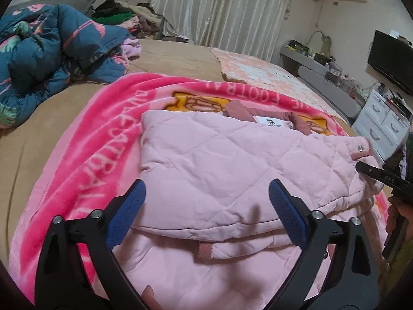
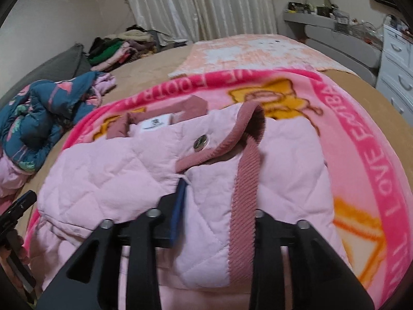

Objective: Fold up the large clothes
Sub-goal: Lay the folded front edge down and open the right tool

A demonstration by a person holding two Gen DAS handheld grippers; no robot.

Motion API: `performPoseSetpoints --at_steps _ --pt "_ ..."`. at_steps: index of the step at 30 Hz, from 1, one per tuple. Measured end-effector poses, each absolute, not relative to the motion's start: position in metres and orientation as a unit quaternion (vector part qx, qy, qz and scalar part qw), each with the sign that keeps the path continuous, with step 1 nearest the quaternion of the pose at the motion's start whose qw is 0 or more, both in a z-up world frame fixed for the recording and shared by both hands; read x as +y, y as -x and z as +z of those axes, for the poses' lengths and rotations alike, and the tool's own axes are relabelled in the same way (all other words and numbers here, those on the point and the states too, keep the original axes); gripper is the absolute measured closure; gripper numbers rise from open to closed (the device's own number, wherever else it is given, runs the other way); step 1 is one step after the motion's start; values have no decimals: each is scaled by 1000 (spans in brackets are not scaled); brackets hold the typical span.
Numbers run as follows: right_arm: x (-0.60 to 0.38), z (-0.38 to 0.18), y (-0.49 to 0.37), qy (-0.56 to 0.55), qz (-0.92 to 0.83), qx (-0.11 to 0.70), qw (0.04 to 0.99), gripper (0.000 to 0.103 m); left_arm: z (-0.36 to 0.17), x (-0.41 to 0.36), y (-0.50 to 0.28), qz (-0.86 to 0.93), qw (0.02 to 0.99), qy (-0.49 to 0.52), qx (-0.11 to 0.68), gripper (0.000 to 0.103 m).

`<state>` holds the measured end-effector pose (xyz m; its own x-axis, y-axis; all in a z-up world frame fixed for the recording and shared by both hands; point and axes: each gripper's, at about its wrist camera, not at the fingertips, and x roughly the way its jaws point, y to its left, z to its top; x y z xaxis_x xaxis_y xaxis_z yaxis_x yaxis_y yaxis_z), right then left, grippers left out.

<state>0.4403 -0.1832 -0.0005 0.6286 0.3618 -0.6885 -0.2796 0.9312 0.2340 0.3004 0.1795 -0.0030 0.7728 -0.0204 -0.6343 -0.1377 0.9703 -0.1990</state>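
Observation:
A pale pink quilted jacket lies partly folded on a bright pink blanket on the bed. My left gripper is open just above the jacket's near fold, holding nothing. My right gripper is shut on the jacket's front edge, beside its dusty-pink corduroy trim and a metal snap. One blue pad shows; the other is hidden under fabric. The right gripper also shows in the left wrist view at the jacket's right edge.
A crumpled blue floral quilt lies at the left of the bed. A pile of clothes sits at the far side by the curtain. A peach blanket lies beyond. White drawers and a television stand at the right.

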Motion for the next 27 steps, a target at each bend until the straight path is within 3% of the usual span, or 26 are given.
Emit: performPoseSetpoints --at_steps 3,6,13,15,22,27 --pt "-189 -1 -434 -55 157 389 906 43 -5 172 -304 17 935 110 338 24" --pt "-194 7 -425 -48 140 372 916 35 -9 166 -308 3 933 105 344 31" --pt "-176 31 -413 -21 173 337 925 30 -35 161 -321 4 913 91 399 30" --pt "-157 33 -413 -5 198 340 919 13 -40 165 -322 -2 912 92 400 30" --pt "-97 29 -422 38 249 356 900 13 -42 168 -320 0 910 96 402 30" --pt "-78 -17 -444 71 231 434 868 11 -41 168 -319 0 910 98 403 30"
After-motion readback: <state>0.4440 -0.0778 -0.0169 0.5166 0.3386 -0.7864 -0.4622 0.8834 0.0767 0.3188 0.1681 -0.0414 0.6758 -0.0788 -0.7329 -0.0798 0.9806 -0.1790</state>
